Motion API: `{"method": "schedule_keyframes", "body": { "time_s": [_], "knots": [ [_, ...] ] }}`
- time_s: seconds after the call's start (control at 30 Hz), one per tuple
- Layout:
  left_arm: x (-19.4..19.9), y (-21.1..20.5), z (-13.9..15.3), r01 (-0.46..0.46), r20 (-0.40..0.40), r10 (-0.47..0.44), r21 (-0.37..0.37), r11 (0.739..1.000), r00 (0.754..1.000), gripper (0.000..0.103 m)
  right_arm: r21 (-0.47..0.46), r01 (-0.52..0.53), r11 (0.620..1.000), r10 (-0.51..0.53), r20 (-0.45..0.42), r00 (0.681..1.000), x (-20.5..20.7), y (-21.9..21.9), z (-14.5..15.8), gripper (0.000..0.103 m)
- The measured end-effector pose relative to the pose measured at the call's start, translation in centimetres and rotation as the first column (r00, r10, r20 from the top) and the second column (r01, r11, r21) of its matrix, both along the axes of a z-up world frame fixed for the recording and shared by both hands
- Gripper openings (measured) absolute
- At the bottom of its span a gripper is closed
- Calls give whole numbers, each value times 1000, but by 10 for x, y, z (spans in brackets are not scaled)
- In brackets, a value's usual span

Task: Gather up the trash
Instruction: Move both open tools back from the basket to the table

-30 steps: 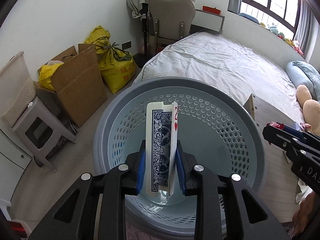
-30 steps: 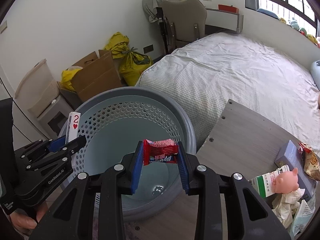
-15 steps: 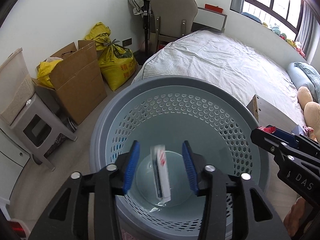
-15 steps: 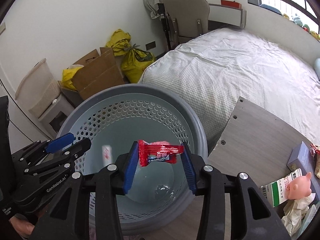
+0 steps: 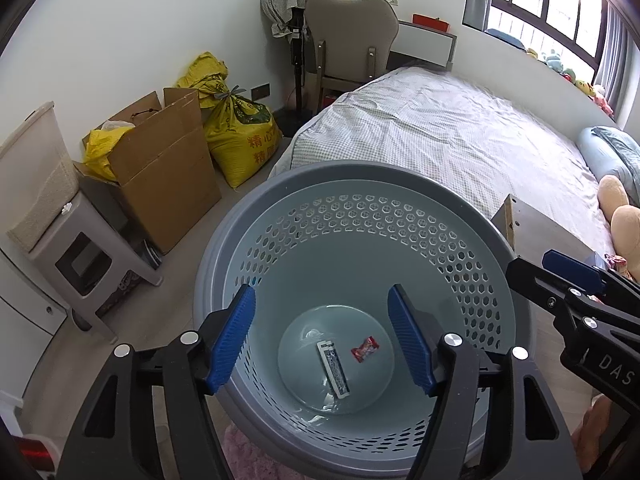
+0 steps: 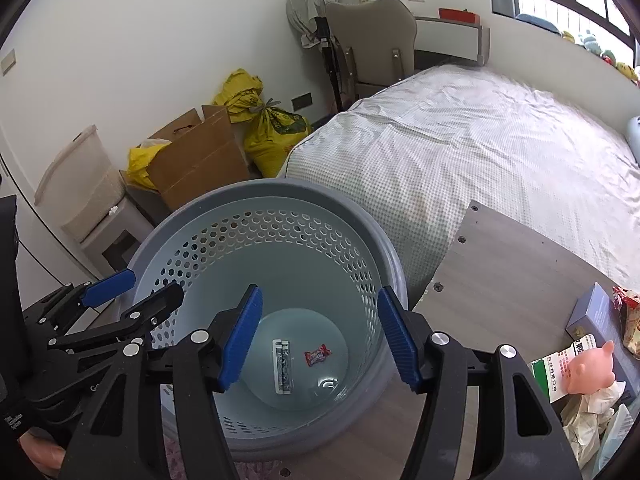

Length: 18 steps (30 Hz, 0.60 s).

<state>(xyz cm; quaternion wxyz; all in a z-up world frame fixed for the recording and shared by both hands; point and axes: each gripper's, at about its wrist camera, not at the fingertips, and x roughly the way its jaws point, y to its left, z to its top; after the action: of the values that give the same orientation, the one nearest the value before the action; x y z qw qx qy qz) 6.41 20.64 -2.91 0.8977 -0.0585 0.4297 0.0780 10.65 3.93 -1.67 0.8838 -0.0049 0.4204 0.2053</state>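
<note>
- Both grippers, left gripper (image 5: 322,334) and right gripper (image 6: 320,332), hang spread and unladen above the laundry basket (image 5: 224,264).
- Playing cards (image 5: 333,368) lie on the basket floor, the red candy wrapper (image 5: 364,348) just beside them.
- Beyond the basket stands the bed (image 5: 452,140).

The floor (image 5: 172,308) carries a perforated grey basket (image 5: 280,208), a cardboard box (image 5: 168,172), yellow sacks (image 5: 240,136), a grey stool (image 5: 80,248) and a chair (image 5: 352,48). On the basket's bottom lie a card pack (image 5: 333,368) and a red wrapper (image 5: 364,348), near each other but apart. A wooden board (image 6: 512,264) beside the basket bears a pink pig toy (image 6: 592,366), cartons (image 6: 560,364) and crumpled paper (image 6: 588,408).
</note>
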Motion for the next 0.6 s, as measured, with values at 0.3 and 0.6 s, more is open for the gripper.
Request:
{"method": "schedule_keyframes", "body": {
  "time_s": [0.3,0.6],
  "knots": [
    [-8,5,8,-21,19,21,-8,1000,1000,70,1,1,1000,-1,18,1000,-7,0,7,64],
    [-19,6,16,-36,32,36,-12,999,999,71,-3,2,1000,-2,39,999,-18,-2,14,69]
  ]
}}
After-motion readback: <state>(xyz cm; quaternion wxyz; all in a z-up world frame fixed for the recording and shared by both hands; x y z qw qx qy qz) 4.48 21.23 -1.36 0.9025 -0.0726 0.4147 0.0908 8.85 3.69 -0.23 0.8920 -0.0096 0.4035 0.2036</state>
